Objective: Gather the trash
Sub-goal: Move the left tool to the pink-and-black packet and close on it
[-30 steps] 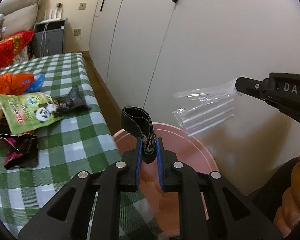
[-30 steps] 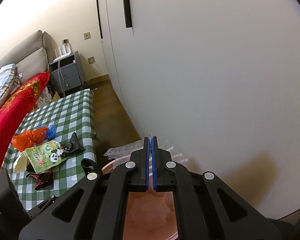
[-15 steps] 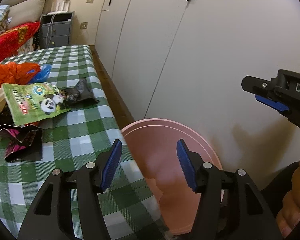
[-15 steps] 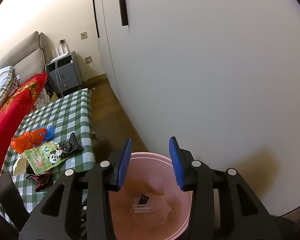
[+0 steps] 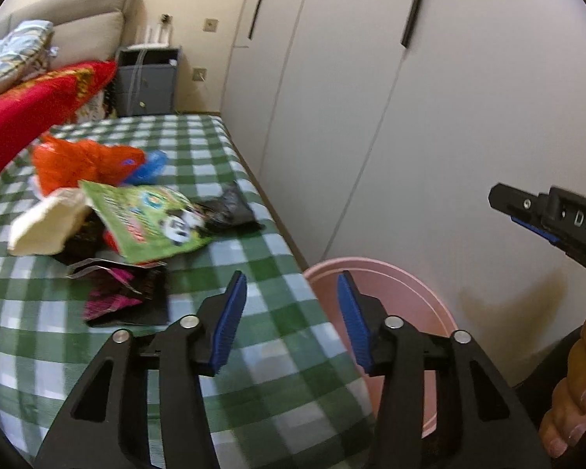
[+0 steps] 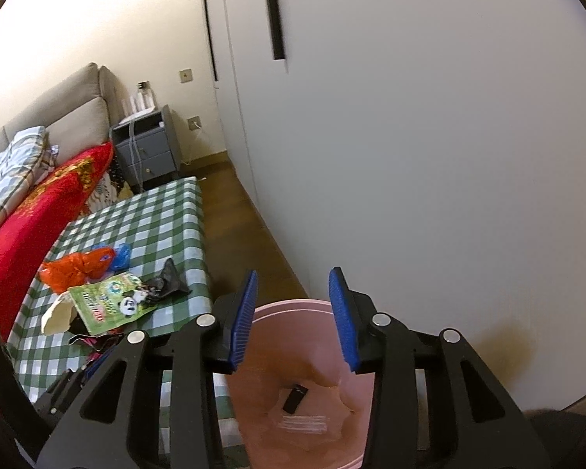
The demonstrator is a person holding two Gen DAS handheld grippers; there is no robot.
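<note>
Two scraps lie in the pink bin (image 6: 304,410) — wrappers (image 5: 148,215) remain on the worktop (image 5: 234,148), both grippers' fingers (image 5: 230,312) parted, empty.

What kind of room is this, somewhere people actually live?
Most likely a bedroom in a home: a padded headboard with folded bedding, a grey nightstand beside it, and tall white wardrobe doors. Snack wrappers litter a checked table.
</note>
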